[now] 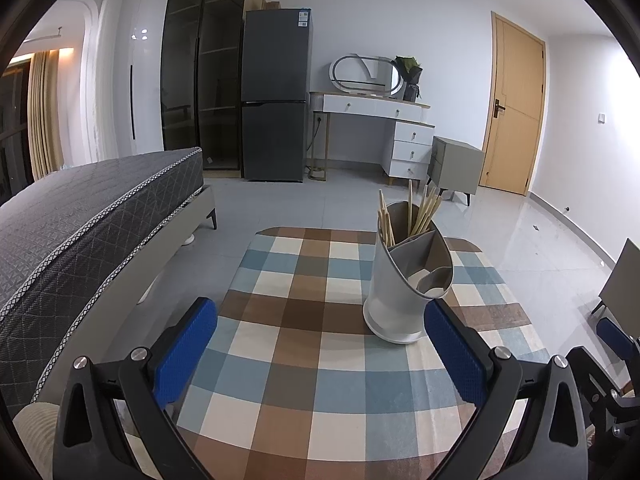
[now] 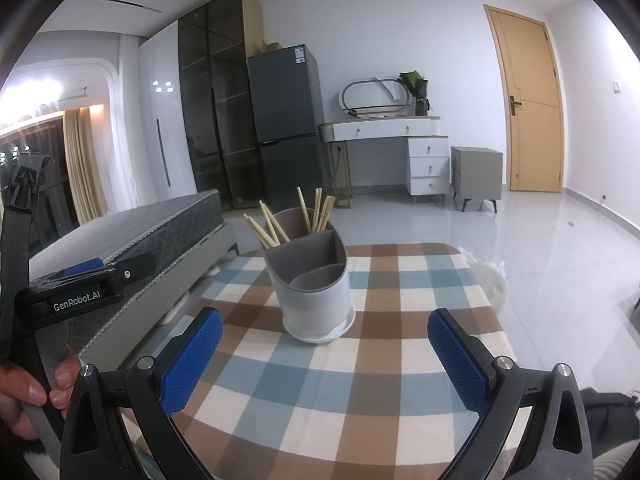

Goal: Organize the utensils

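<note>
On the checkered tablecloth (image 2: 400, 364) the grey utensil holder (image 2: 310, 280) stands with thin, light, stiff wooden chopsticks (image 2: 276, 226) in its back compartments, best pinched at their upper ends, while the left gripper (image 1: 320, 344) and right gripper (image 2: 325, 356) both gape wide and empty near the holder.

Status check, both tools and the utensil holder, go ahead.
Left tool open, empty. Right tool open, empty. Utensil holder upright on checkered cloth, chopsticks in the two back compartments. Nothing blocking.
</note>
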A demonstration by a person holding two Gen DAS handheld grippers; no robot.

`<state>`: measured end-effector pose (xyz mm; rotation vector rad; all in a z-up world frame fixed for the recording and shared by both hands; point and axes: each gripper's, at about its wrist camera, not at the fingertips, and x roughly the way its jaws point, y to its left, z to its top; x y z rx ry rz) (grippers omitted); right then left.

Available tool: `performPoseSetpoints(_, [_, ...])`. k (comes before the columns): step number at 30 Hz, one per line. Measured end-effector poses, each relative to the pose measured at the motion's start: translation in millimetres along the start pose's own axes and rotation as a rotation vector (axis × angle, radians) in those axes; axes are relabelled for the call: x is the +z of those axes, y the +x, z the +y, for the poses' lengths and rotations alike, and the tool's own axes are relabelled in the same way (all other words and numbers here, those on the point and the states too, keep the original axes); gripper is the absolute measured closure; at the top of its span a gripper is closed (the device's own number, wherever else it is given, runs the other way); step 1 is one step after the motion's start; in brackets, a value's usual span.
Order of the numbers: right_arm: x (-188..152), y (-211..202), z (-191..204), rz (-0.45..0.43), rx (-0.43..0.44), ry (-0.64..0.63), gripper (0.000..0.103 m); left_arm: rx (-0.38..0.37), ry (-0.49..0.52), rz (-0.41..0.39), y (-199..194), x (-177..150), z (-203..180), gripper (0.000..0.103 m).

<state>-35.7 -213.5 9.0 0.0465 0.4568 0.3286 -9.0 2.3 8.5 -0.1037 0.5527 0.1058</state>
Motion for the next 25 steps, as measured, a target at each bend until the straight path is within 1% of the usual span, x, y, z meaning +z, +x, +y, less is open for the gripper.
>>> performPoseSetpoints(20, [-1.0,1.9,1.0,0.008,-0.004,-0.003,0.000,-0.006,0.001,0.015,0.7,-1.9,-0.4,0.002])
performPoseSetpoints(25, [-1.7,3.1,1.5,0.011,-0.003,-0.003,0.000,-0.003,0.006,0.007,-0.1,-2.6,-1.5,0.002])
